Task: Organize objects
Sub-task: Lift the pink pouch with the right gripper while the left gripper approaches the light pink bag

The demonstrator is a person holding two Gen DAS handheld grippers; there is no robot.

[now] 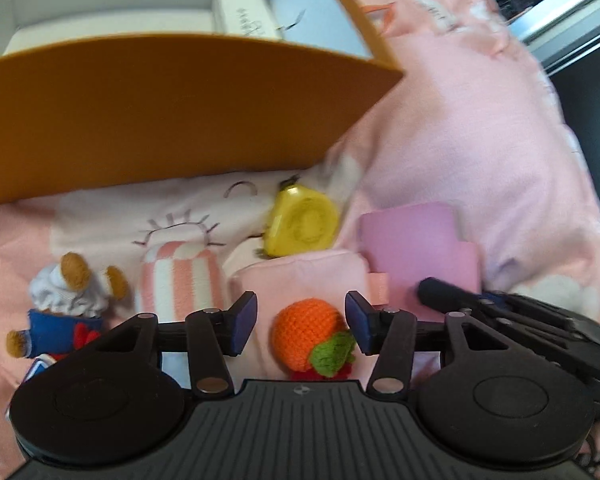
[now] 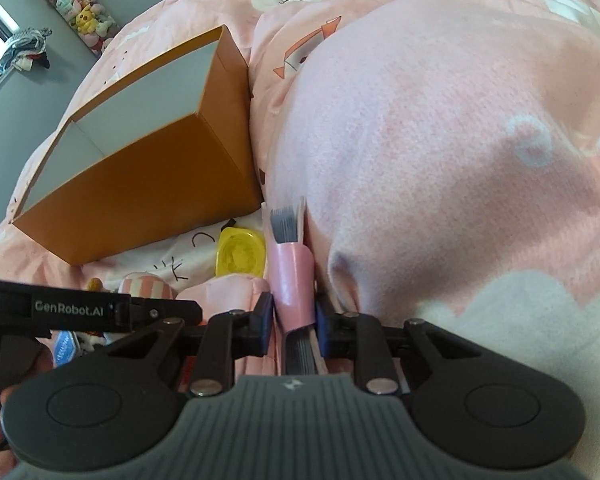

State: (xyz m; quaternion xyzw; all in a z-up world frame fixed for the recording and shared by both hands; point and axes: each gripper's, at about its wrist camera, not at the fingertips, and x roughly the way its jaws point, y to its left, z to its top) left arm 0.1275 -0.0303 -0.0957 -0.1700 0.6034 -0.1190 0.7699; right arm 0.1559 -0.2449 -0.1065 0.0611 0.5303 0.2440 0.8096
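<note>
Left wrist view: the left gripper (image 1: 301,322) stands released around the crocheted orange (image 1: 306,334) on the pink bedding (image 1: 480,140); centre it before closing, then lift over the orange box (image 1: 160,112) wall.

Right wrist view: the right gripper (image 2: 293,322) is clenched on a pink booklet (image 2: 292,280), box (image 2: 140,196) to its left, bedding (image 2: 440,140) bulging beside it and a grey wall (image 2: 12,100) beyond.

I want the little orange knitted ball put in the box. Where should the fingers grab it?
Grip the orange crocheted ball across its round orange middle, coming straight ahead with the left gripper. Its open fingers already stand on either side. The green leafy end points toward the camera and looks too floppy to hold.
</note>
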